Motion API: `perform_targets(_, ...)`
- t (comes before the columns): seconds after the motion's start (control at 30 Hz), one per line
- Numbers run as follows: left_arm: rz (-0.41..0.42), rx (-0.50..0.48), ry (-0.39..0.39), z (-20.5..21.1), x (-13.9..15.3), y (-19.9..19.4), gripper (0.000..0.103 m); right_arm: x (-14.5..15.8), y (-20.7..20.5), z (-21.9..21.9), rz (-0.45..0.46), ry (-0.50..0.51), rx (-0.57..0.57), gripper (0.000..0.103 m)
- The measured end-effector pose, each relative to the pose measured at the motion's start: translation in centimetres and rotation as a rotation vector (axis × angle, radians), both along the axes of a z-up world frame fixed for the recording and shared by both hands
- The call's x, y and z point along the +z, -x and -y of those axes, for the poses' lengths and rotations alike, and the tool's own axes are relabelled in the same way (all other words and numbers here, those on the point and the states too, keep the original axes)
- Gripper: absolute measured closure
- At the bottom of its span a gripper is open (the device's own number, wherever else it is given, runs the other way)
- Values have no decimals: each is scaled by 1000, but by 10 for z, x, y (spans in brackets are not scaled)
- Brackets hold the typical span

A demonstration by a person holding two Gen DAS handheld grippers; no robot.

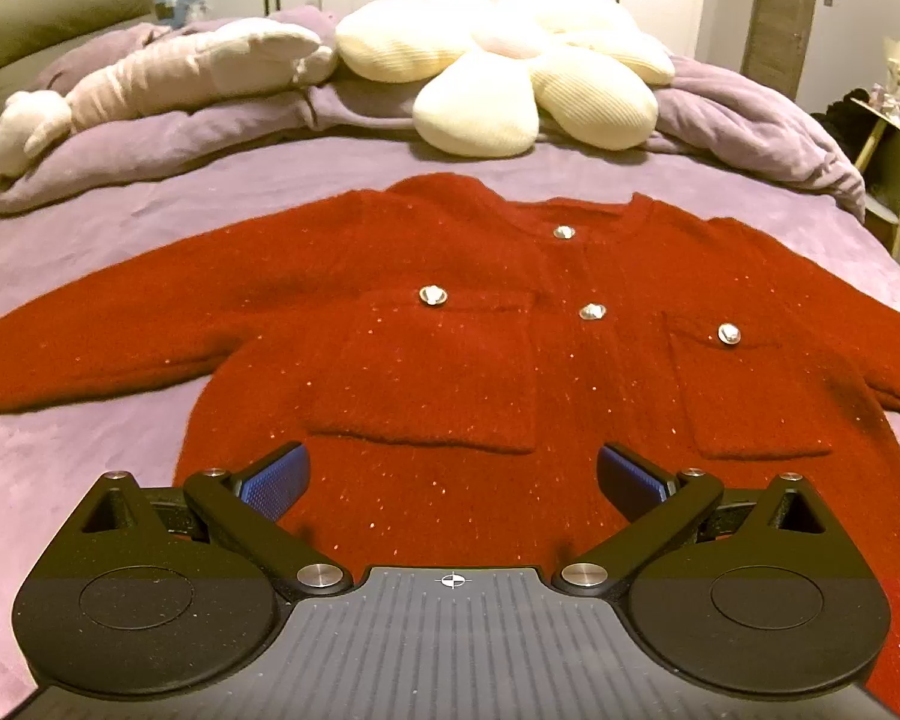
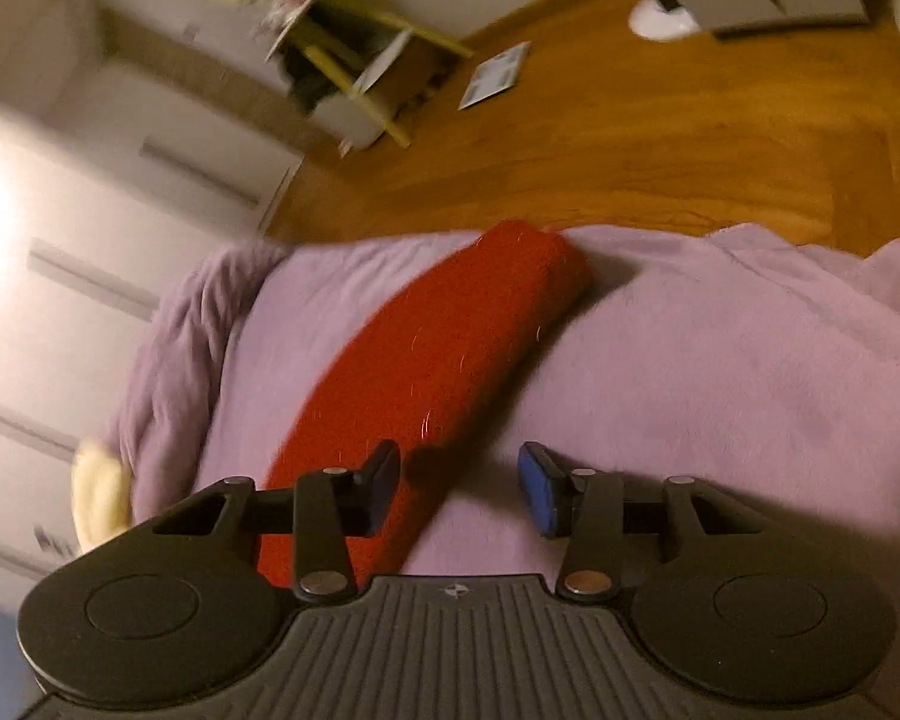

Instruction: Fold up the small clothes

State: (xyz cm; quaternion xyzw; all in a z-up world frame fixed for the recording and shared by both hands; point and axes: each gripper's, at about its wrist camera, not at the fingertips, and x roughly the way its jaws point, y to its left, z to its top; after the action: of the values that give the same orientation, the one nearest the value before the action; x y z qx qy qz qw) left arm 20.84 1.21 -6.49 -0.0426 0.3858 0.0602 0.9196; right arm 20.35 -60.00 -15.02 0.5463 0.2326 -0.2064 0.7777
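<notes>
A: Where is the garment?

B: The red cardigan lies flat on the purple bed cover, front up, both sleeves spread out to the sides. Its hem edge is nearest the left tongs, which hang over it with their blue pads set wide and nothing between them.

A: And the other side?

B: The right tongs stand at a middling gap, also with nothing gripped. The cardigan's right sleeve runs away from them toward the bed's far edge, its cuff close to where the cover drops off to the wooden floor. One finger sits over the sleeve's near part; the other is above bare cover. That view is blurred.

A: Room to work?

B: Open cover on both sides of the body and below the sleeves. Beyond the collar, a cream flower cushion and a bunched purple duvet crowd the head end.
</notes>
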Motion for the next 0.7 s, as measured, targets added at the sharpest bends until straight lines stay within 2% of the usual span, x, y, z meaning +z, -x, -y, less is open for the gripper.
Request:
perform_targets(0.1,-9,-16,18,-4,-3,-5,0,-2,-13,9,11,20,-43,61)
perform_targets(0.17,-12,-34,33,-8,-4,-8,0,-6,-20,12,3,30,-58,74)
perform_targets(0.2,-10,-44,43,-10,-3,-8,0,-6,-26,10,-30,61,-50,87)
perform_targets(0.23,-6,-53,55,-12,-3,-8,0,-1,-37,2,-71,110,-29,90)
perform_targets(0.3,0,-79,93,-16,-2,-10,0,18,-69,-19,-218,339,72,93)
perform_targets(0.33,6,-91,116,-17,0,-11,0,33,-81,-36,-240,449,121,93)
perform_targets(0.4,29,-114,170,-17,6,-17,0,64,-99,-78,-165,585,249,94)
perform_targets(0.5,72,-161,238,-11,20,-28,0,108,-113,-182,21,785,520,94)
perform_targets(0.6,109,-225,325,-3,30,-45,0,126,-110,-277,190,882,785,91)
perform_targets(0.63,111,-249,363,-1,30,-51,0,124,-109,-308,223,870,895,79)
perform_targets(0.67,102,-264,402,0,28,-59,0,120,-109,-327,228,850,975,71)
perform_targets(0.7,89,-265,428,2,25,-65,0,113,-108,-342,221,828,1030,58)
